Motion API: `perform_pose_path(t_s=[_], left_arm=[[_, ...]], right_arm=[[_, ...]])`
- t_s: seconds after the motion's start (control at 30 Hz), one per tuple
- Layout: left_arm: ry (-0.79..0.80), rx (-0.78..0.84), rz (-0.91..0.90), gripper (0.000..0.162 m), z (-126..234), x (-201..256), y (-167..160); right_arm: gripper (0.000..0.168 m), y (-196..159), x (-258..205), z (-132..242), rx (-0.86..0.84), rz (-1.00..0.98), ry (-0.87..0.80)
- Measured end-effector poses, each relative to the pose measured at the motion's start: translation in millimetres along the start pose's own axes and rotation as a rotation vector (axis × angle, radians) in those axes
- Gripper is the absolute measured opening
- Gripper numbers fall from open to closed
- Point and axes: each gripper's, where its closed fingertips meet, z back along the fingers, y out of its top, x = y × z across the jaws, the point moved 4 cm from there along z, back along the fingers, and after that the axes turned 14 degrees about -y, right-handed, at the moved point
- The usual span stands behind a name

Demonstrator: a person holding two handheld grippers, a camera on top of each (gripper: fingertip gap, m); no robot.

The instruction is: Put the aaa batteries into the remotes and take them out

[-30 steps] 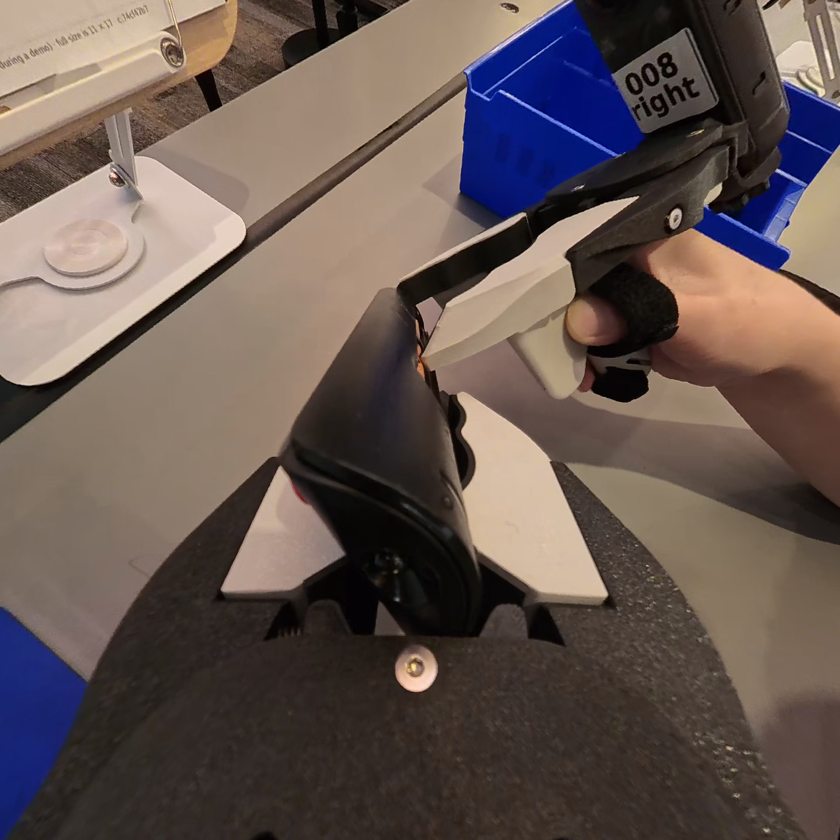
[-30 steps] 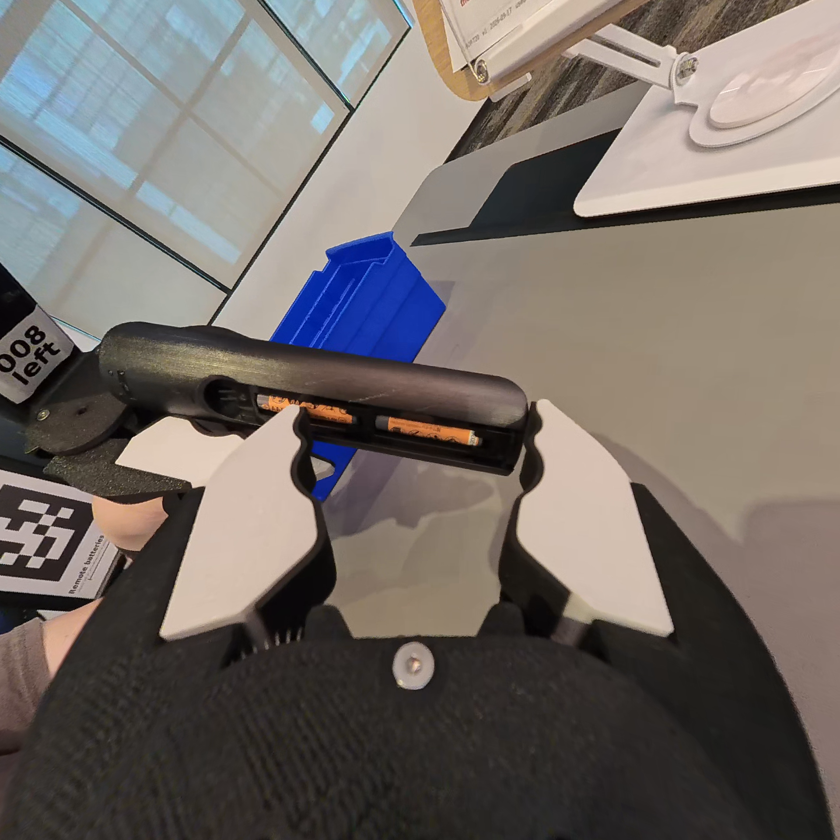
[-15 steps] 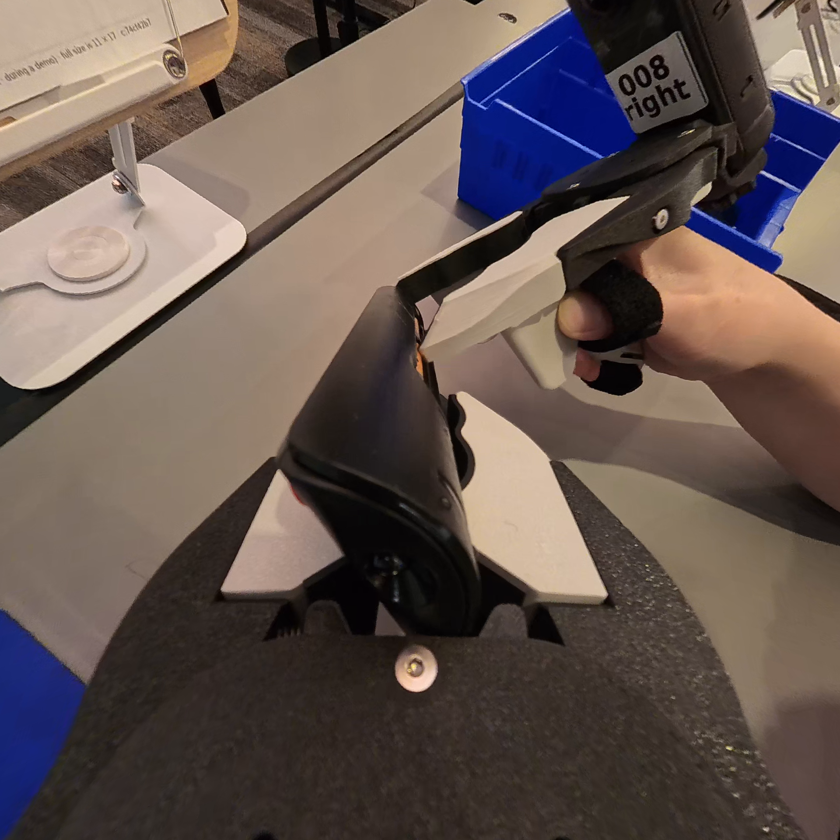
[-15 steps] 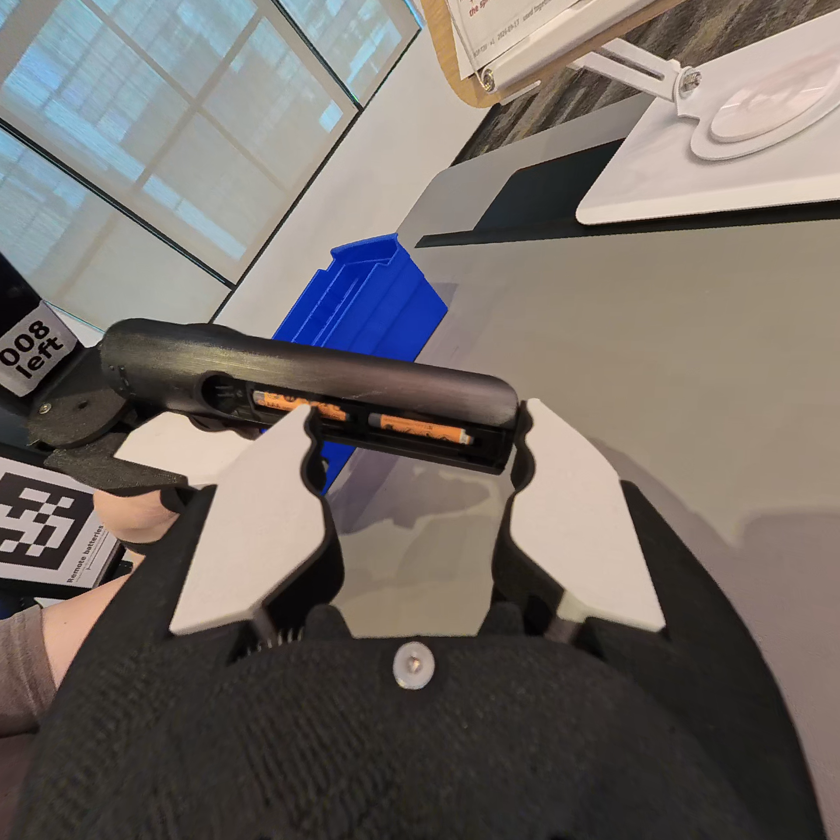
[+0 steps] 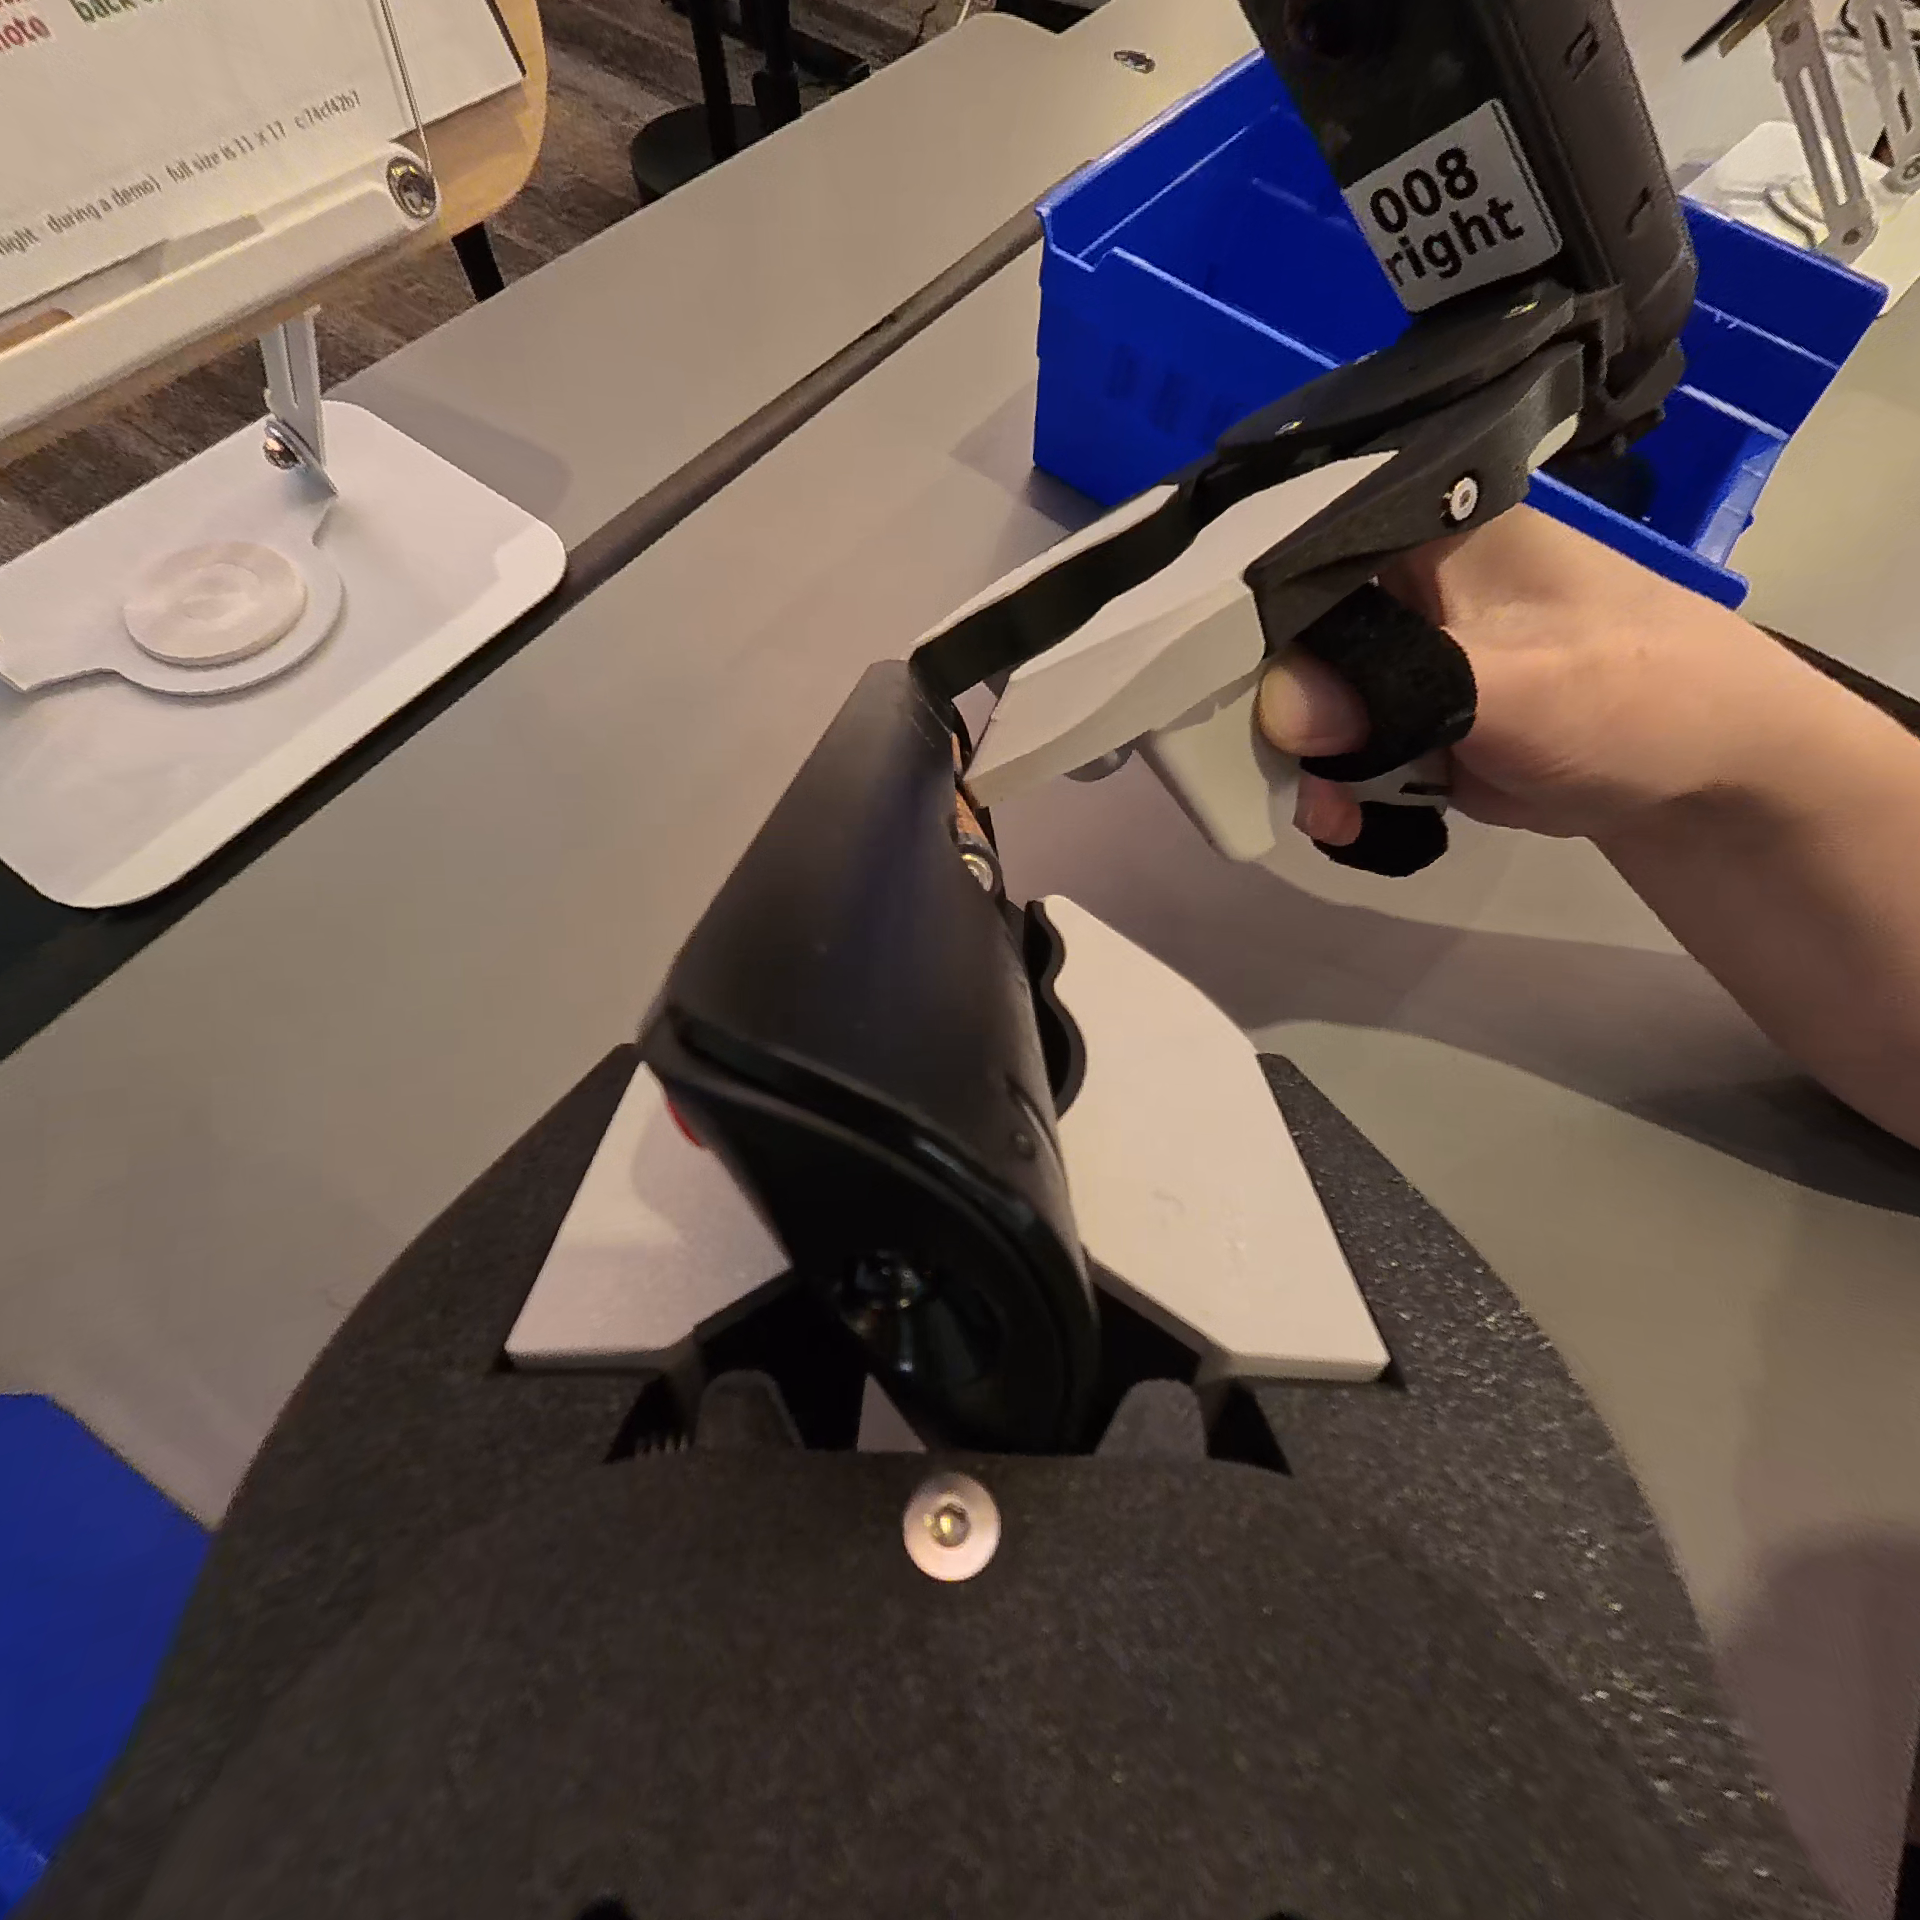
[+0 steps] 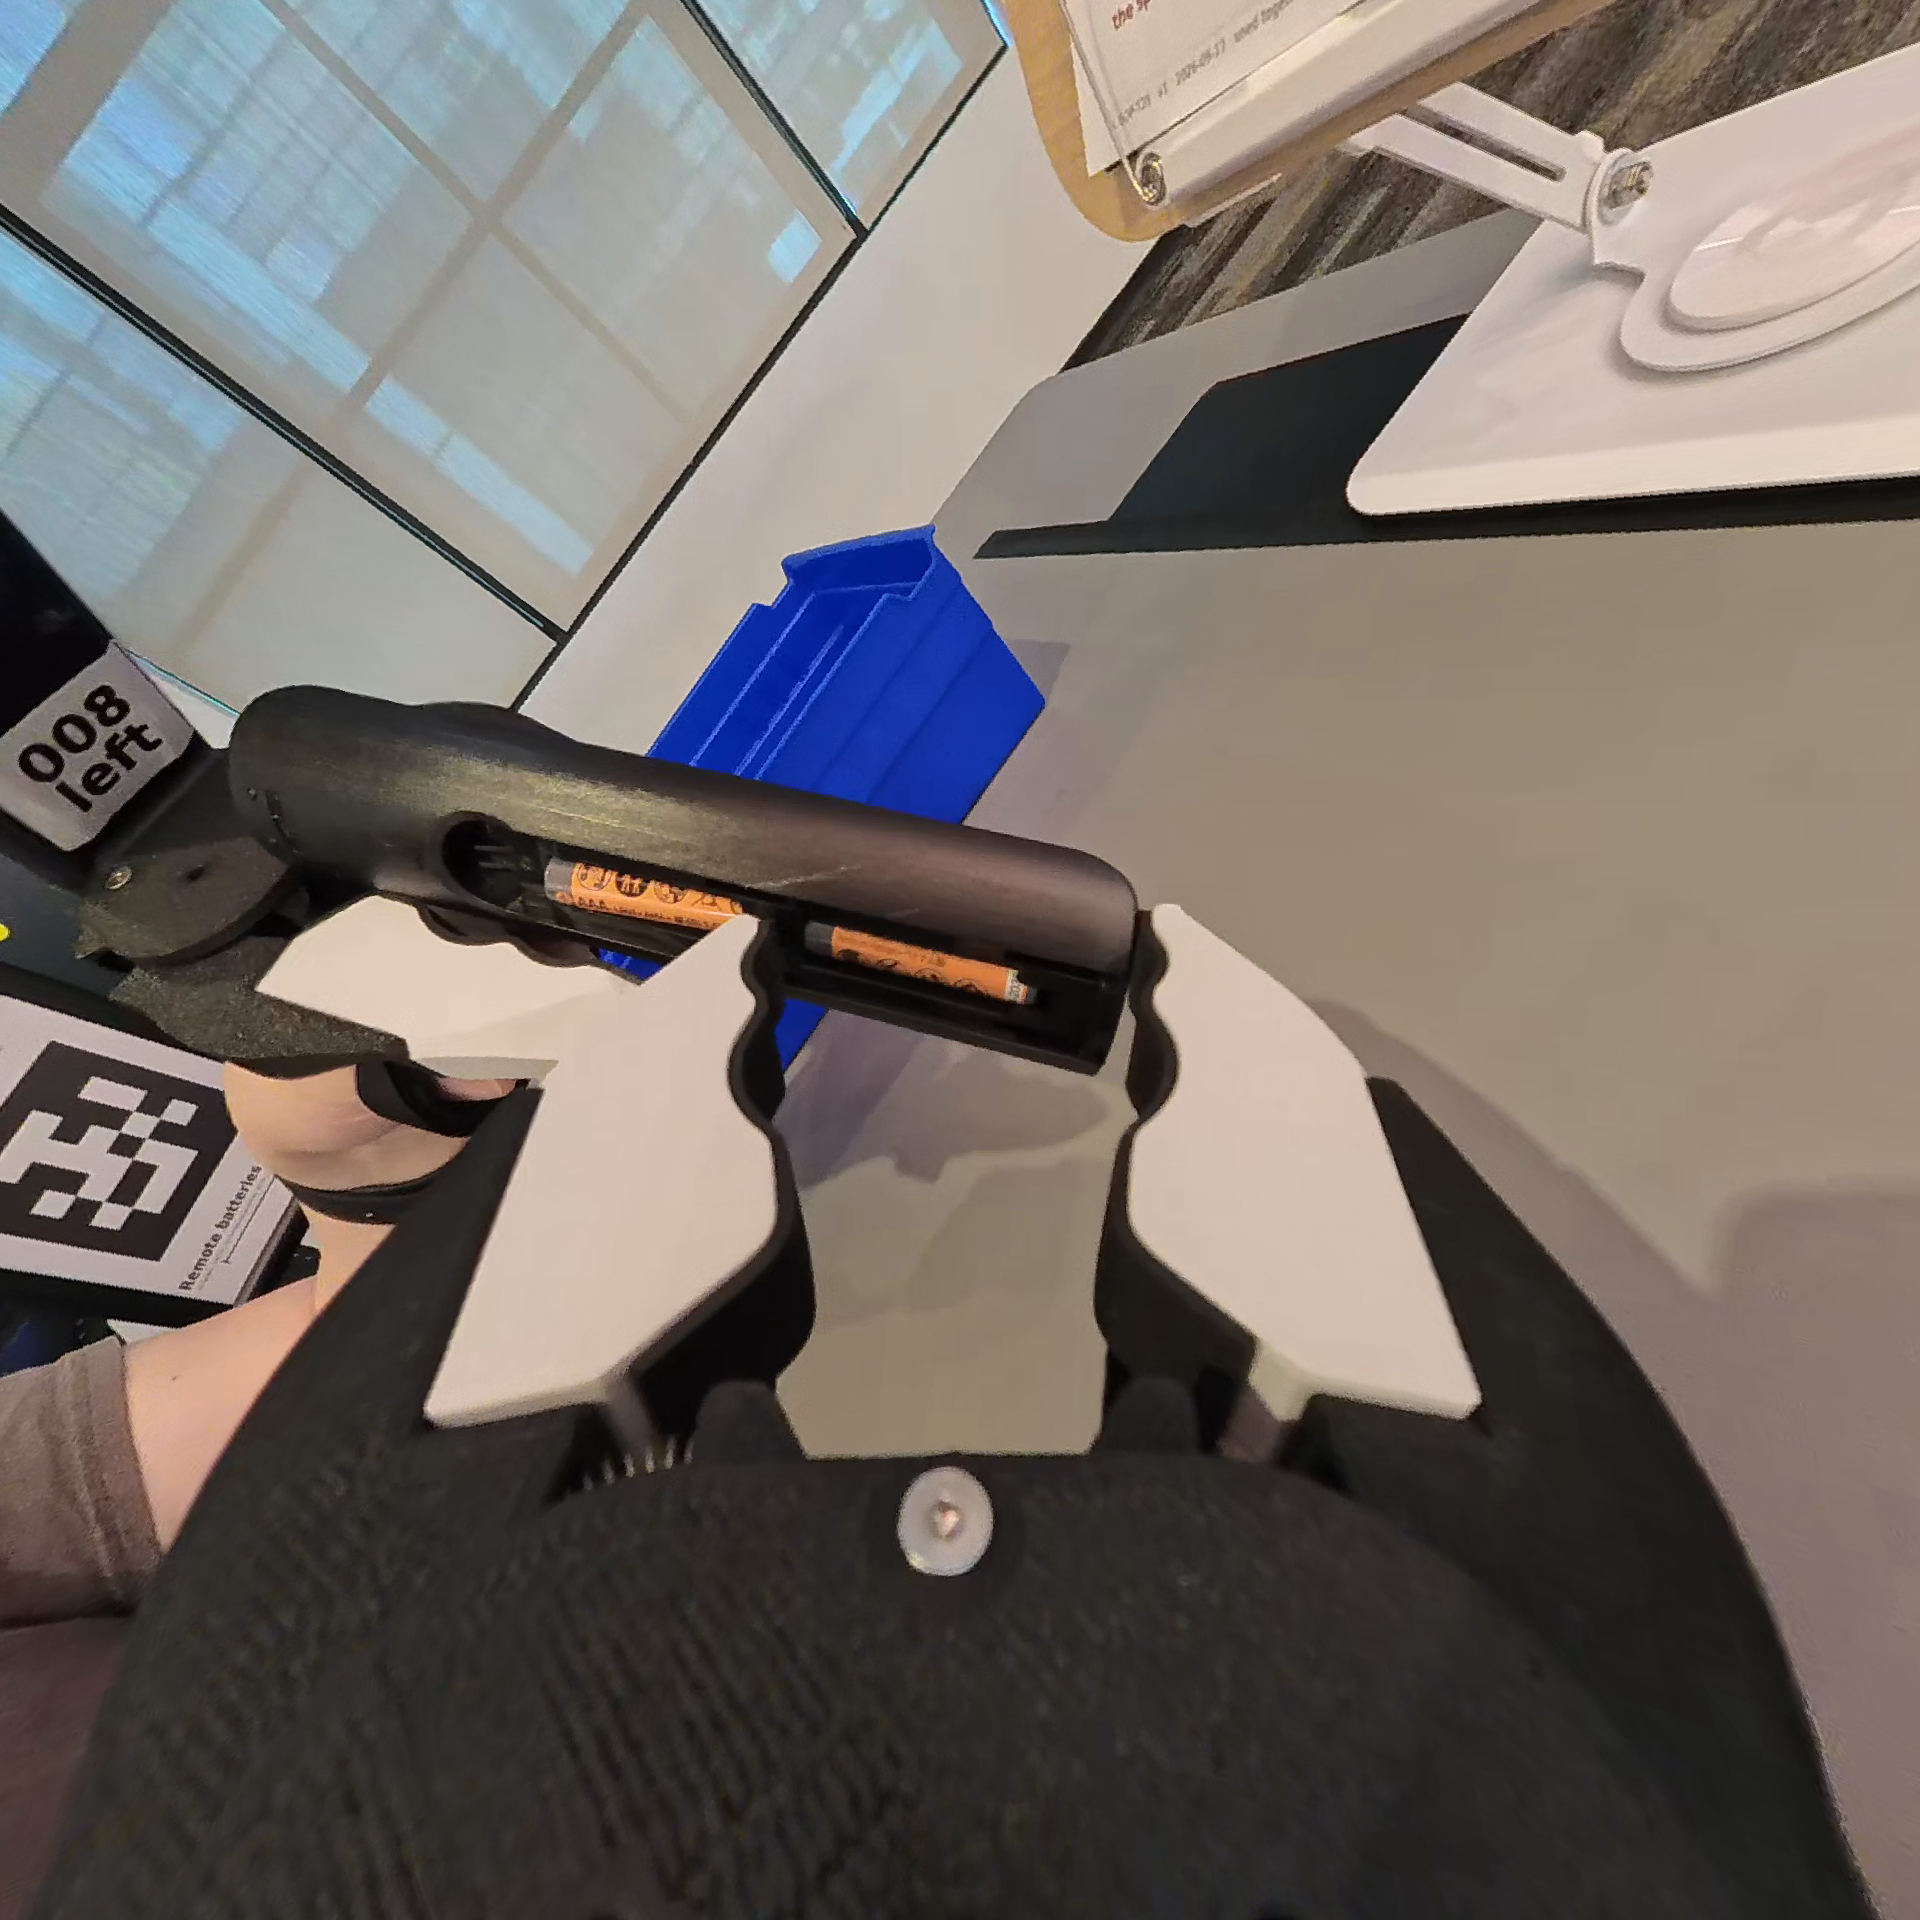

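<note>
Your left gripper [image 5: 883,1049] is clamped on the black remote [image 5: 873,997], held up w/ battery bay open. Right gripper [image 6: 951,956] has jaws spread wide, tips at the bay's far end, pinching nothing. 2 orange AAA batteries [image 6: 920,961] inside; one is partly hidden by a fingertip [image 6: 717,966]. 1 blue bin [image 6: 862,686] behind.

Black foam-clad grippers, pale grey fingers [image 6: 1288,1174], silver screw [image 5: 951,1529], brown sleeve [image 6: 62,1475].

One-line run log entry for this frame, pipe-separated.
left gripper: shut on remote | right gripper: open, tips at battery bay | two orange batteries seated, cover off | blue bin behind
</note>
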Motion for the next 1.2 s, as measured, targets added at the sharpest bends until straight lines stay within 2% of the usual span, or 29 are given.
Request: perform_pose_path(t_s=[0.03,0.13,0.3,0.37,0.57,0.93,1.2], left_arm=[[0.006,0.005,-0.003,0.027,1.1,-0.6,0.8],[0.014,0.024,0.011,0.026,1.9,-2.6,1.7],[0.08,-0.042,-0.039,0.027,-9.2,-0.8,-3.5],[0.091,-0.042,-0.049,0.027,-9.2,-0.1,-3.1],[0.084,-0.029,-0.044,0.027,-5.1,0.6,-0.6],[0.08,-0.048,-0.038,0.027,-10.2,1.1,-4.1],[-0.001,-0.029,0.07,0.027,-23.5,-5.2,-14.2]], right_arm=[[0.071,1.9,-3.5,0.8,0.009,-0.012,0.036],[0.102,7.8,-13.6,3.0,0.053,-0.094,0.114],[0.135,-3.6,-20.5,-9.9,0.009,0.003,-0.032],[0.135,-4.2,-19.4,-10.7,0.017,0.022,-0.053],[0.116,0.2,-16.1,-6.8,0.04,-0.007,-0.033],[0.117,-2.3,-11.3,-6.9,-0.007,-0.019,-0.045],[0.116,-10.6,4.3,-7.7,-0.098,-0.076,-0.038]])
